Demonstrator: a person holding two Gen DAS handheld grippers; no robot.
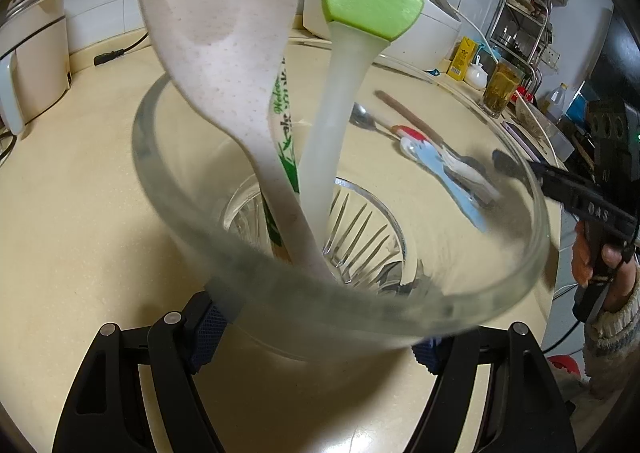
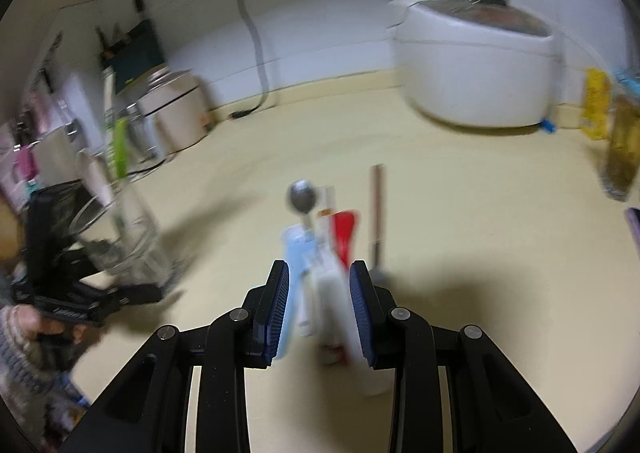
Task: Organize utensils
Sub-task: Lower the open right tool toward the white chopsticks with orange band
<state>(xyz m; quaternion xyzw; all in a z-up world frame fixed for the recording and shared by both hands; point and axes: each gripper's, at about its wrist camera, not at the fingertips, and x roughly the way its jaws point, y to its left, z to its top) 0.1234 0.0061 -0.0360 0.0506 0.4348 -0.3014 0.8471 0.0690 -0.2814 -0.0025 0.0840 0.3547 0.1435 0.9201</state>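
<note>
Progress: clear glass jar point(image 1: 340, 253), clamped by left gripper point(image 1: 316, 349) on the beige counter point(image 1: 80, 213), holds white rice paddle point(image 1: 224, 53) and green silicone brush point(image 1: 372, 1). Remaining: metal spoon point(image 2: 302, 195), blue, red and brown-handled utensils. Right gripper point(image 2: 319, 309) part-open, straddling them, blurred; grip cannot be told. Only the right view shows this.

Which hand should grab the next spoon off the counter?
The right. The right gripper hangs open just above the loose utensils, while the left gripper is busy clamping the glass jar that holds the sorted ones.
</note>
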